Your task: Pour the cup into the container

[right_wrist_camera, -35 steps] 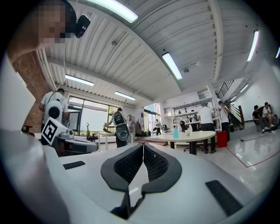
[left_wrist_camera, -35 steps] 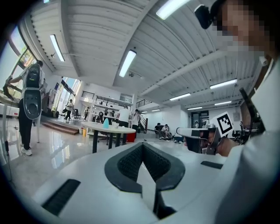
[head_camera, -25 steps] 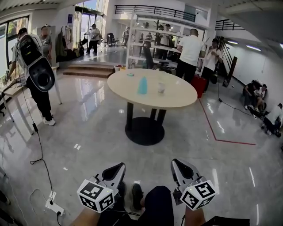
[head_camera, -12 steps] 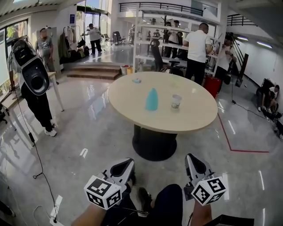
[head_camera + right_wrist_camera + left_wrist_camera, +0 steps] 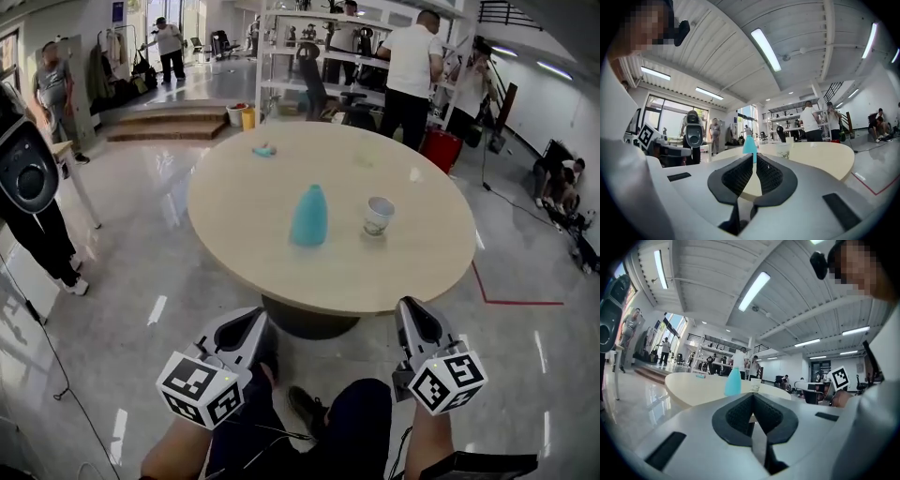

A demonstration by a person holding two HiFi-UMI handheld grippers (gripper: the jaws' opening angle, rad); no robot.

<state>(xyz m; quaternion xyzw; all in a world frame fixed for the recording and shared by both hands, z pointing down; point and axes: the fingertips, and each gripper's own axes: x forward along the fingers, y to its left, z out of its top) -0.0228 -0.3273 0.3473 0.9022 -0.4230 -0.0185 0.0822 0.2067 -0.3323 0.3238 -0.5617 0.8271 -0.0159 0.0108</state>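
Both grippers sit low in the head view, level and aimed at the round table (image 5: 281,272), well short of its near edge. Left gripper (image 5: 251,323): its own view shows the jaws closed pad to pad with nothing between them. Right gripper (image 5: 408,311): same story, jaws together with only a hairline slit, gripping nothing. The cup (image 5: 379,216) stands upright on the table, right of centre, well apart from both grippers. It's pale with a faint print we can't read at this size. The teal container (image 5: 308,216) stands upright near the cup on its left, with a clear gap between them. In the left gripper view the two line up just above the jaw tips, and in the right gripper view the container sits dead ahead over the slit. The only markings we can make out are the black-and-white square codes on the left cube (image 5: 200,401) and the right cube (image 5: 447,382). Each cube also shows at the edge of the other gripper's view. A small blue thing (image 5: 264,150) lies on the far side of the table. Beyond it a person in a white shirt (image 5: 412,61) stands at white shelving (image 5: 309,37). A red line (image 5: 502,300) runs on the floor to the right. A black-and-white machine (image 5: 23,173) is at the left edge.
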